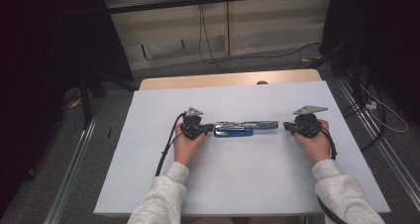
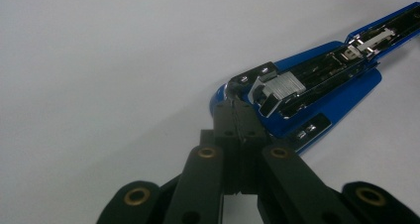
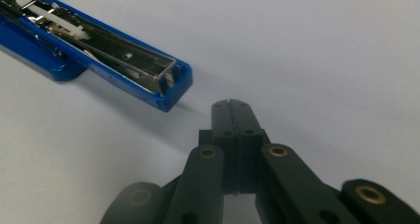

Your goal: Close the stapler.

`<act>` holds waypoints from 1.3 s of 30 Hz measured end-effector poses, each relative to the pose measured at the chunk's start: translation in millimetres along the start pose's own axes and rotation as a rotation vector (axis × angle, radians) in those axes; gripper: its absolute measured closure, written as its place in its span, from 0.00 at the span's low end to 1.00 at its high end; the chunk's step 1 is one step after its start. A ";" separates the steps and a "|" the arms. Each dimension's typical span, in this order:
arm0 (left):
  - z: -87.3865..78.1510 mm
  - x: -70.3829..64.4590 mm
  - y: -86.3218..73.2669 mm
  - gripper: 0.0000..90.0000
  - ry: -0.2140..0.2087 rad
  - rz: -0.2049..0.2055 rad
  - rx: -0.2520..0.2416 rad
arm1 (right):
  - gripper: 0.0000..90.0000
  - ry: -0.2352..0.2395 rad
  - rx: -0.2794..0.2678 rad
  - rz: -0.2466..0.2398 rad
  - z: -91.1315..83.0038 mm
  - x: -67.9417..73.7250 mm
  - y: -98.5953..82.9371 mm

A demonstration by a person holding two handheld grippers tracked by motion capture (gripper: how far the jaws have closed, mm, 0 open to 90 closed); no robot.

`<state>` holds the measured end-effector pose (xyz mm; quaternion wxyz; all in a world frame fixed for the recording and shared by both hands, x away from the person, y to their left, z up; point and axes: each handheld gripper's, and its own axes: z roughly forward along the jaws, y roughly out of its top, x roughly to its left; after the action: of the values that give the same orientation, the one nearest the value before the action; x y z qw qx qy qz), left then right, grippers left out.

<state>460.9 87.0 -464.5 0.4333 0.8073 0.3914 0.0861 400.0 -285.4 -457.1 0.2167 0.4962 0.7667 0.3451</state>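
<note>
A blue stapler (image 1: 245,128) lies flat near the middle of the white worktop (image 1: 247,184), swung fully open so that its two halves stretch out in one line from left to right. In the left gripper view its hinged end (image 2: 277,92) shows the metal spring block and the open staple channel running away toward the upper right. In the right gripper view the far tip of the metal magazine (image 3: 163,73) sits in its blue tray, pointing toward the lower right.

The left gripper (image 1: 205,129) is at the stapler's left end. Its jaws are pressed together, with no gap showing between them, and their tips (image 2: 236,110) touch the blue rim at the hinged end. Whether they pinch a bit of that rim or only press against it, I cannot tell from these views.

The right gripper (image 1: 287,127) lies just beside the stapler's right end, apart from it. Its jaws are together too, holding nothing, and their tips (image 3: 230,107) rest low over bare worktop, with a strip of white surface between them and the blue tray.

Each gripper is held in a person's hand, with grey sleeves coming in from the near edge of the worktop.
</note>
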 end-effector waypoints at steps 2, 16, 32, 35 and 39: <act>1.2 -0.4 0.1 1.00 0.002 0.004 0.007 | 1.00 0.016 0.008 -0.022 1.8 3.8 1.6; 4.9 -0.5 -2.0 0.99 0.012 0.012 0.028 | 1.00 0.042 0.014 -0.048 5.2 11.1 3.2; 2.0 1.3 -1.9 0.89 0.047 0.008 0.023 | 0.92 0.094 -0.077 -0.054 -1.5 25.1 19.8; -3.5 3.3 0.0 0.76 0.061 0.003 0.011 | 0.80 0.110 -0.089 -0.023 -1.7 23.5 16.6; -11.5 4.5 0.0 0.60 0.073 -0.005 0.005 | 0.65 0.140 -0.113 0.027 -4.0 18.6 13.0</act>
<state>458.4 97.4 -458.3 0.4169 0.8038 0.4090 0.1133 397.6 -266.2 -444.5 0.1858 0.4683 0.7523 0.4246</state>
